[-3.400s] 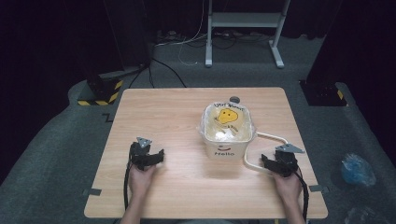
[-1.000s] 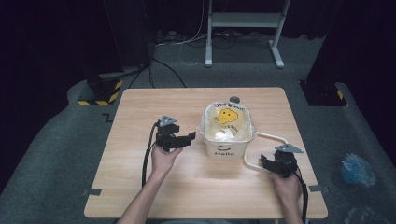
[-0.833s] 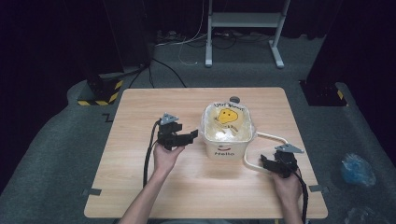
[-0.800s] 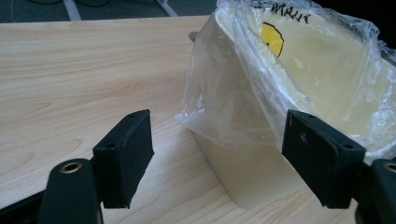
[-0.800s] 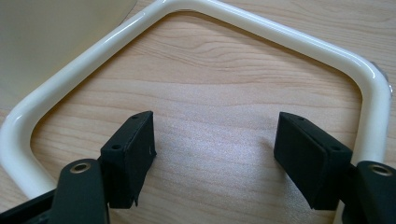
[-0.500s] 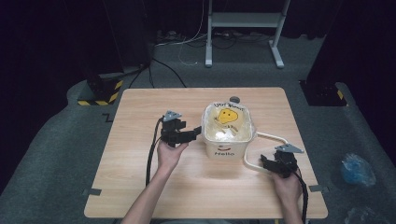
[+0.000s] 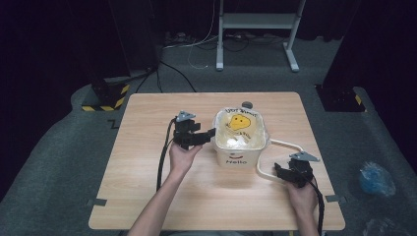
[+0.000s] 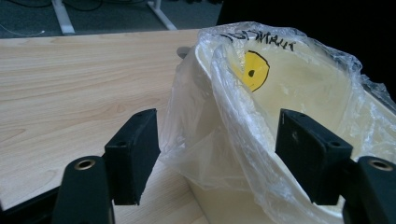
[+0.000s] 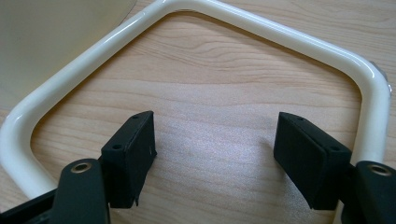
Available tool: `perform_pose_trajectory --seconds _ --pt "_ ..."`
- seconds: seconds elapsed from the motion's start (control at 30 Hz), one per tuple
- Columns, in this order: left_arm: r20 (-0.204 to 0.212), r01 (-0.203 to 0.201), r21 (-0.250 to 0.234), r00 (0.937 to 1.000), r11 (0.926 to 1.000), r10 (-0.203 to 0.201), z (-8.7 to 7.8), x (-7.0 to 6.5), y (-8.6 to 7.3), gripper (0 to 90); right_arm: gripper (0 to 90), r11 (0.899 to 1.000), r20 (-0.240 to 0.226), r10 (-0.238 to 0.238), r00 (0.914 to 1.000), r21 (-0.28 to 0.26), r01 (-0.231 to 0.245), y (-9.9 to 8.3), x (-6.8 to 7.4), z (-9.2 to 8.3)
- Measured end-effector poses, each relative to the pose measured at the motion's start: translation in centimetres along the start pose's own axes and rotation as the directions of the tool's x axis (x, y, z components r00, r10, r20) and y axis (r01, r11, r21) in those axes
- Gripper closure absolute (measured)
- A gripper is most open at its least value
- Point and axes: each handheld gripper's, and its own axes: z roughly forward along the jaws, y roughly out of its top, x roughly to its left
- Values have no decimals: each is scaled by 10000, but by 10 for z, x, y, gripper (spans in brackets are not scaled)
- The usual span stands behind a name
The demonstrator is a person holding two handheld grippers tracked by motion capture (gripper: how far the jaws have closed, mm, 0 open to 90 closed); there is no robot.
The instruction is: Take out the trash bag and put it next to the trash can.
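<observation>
Bucket (image 7: pixel 239 147), cream-coloured and lined with a clear plastic bag (image 8: pixel 219 130), stands on the wooden table (image 7: pixel 147 182) right of centre, handle (image 9: pixel 261 28) lying flat beside it. Left gripper (image 8: pixel 217 161): jaws straddling the bag-covered rim, just been closing, pads not yet pressing. Right gripper (image 9: pixel 215 156): jaws apart, empty, inside the handle's loop.

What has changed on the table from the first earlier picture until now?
The left gripper moved from the near left of the table up to the bin. Its jaws have just been closing, with the bin's rim and bag between them, not yet pinched. The right gripper stayed open by the handle; the bin did not move.
</observation>
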Motion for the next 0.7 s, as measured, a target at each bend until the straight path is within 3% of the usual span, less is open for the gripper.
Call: perform_pose_trajectory --seconds 0.7 --pt "286 -66 285 9996 9996 57 19 -6 8 591 290 10000 23 -2 10000 -9 2 0 0 0"
